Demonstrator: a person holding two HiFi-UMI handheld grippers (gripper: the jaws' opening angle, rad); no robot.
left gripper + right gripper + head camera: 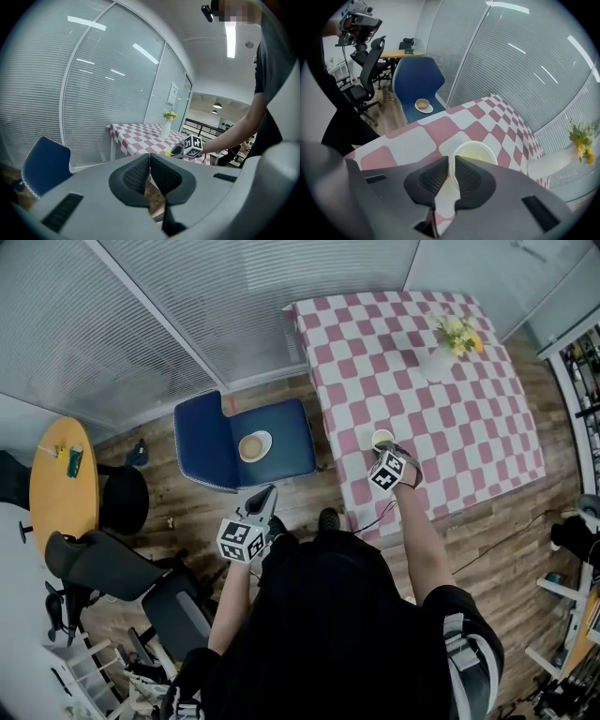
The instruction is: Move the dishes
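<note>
1. Right gripper [384,448] [452,162]: pointed steeply down over the near edge of the table. Its dark ribbed fingers [436,176] are drawn almost together, pinching the near wall of item 2, one inside the rim and one outside.
2. Small white round cup with pale yellow inside [382,438] [474,153]: upright on the cloth, close to the table edge nearest the person, held at its rim by item 1.
3. Left gripper [263,499] [150,158]: held over the wooden floor, between the person and item 6, well apart from the table. Pads closed against each other, nothing between them.
4. Small tan round bowl [251,446] [422,103] on a white saucer [263,439]: resting on the seat of item 6, near its middle.
5. Rectangular table under a pink-and-white checked cloth [469,427] [436,131]: stands against the slatted glass wall.
6. Blue upholstered chair [286,460] [415,75]: just beside the table's left side in the head view.
7. White vase with yellow flowers [439,362] [555,161]: upright on the far part of the cloth, well apart from item 2.
8. Round wooden table [61,498]: far left in the head view.
</note>
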